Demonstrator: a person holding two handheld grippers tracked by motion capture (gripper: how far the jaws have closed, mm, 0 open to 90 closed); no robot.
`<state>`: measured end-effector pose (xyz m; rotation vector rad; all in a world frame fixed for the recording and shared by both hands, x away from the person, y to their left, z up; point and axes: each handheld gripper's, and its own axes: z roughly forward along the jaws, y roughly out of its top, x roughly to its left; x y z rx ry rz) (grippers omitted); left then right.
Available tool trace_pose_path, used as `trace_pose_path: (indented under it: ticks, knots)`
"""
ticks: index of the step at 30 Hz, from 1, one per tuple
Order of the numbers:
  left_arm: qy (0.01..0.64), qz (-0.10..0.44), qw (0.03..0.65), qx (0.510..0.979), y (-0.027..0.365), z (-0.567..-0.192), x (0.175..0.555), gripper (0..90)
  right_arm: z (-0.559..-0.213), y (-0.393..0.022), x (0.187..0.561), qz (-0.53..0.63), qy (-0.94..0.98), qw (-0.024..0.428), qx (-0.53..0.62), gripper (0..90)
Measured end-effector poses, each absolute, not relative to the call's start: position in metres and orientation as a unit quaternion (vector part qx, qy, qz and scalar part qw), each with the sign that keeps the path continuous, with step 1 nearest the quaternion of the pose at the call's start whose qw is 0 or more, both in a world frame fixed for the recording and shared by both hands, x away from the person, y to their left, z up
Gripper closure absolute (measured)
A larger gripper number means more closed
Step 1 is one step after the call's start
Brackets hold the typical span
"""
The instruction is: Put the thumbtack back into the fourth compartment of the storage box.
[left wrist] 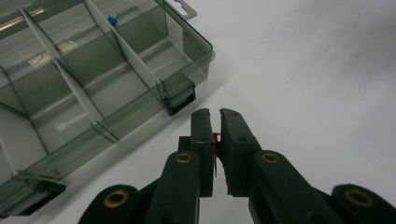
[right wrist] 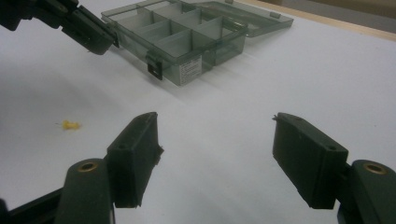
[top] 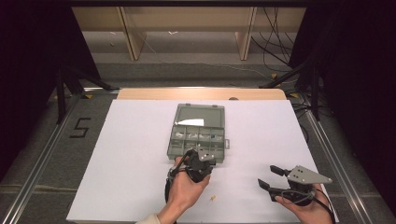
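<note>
A clear grey compartment box [top: 173,148] lies open in the middle of the white table, its lid [top: 200,112] folded back. My left gripper [top: 201,161] hovers at the box's near edge, shut on a small red pin [left wrist: 215,137] pinched between its pads. In the left gripper view the gripper [left wrist: 219,114] points just past the box's front latch [left wrist: 180,95]. A blue pin [left wrist: 112,20] rests in one compartment. My right gripper [top: 269,176] is open at the near right, with nothing between its jaws [right wrist: 215,119].
A small yellow pin [top: 213,198] lies loose on the white sheet between the two hands, also seen as a yellow pin [right wrist: 70,125] left of the right gripper. The table's wooden far edge [top: 201,93] lies beyond the box.
</note>
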<state>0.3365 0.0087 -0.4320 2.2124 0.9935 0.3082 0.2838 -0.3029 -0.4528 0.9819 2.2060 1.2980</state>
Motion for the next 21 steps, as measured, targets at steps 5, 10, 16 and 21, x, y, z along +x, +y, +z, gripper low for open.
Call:
trace_pose_path:
  ticks: [5, 10, 16, 21]
  knots:
    - [0.388, 0.124, 0.353, 0.843, 0.007, -0.429, 0.342, 83.5, -0.452, -0.303, 0.284, 0.462, 0.789, 0.204, 0.350, 32.1]
    - [0.391, 0.131, 0.353, 0.840, 0.008, -0.424, 0.351, 83.6, -0.453, -0.304, 0.283, 0.462, 0.789, 0.206, 0.349, 32.1]
    - [0.394, 0.139, 0.352, 0.838, 0.008, -0.421, 0.362, 83.5, -0.454, -0.304, 0.284, 0.468, 0.786, 0.205, 0.348, 32.2]
    - [0.388, 0.149, 0.350, 0.839, 0.004, -0.420, 0.372, 83.6, -0.453, -0.304, 0.284, 0.469, 0.786, 0.205, 0.348, 32.3]
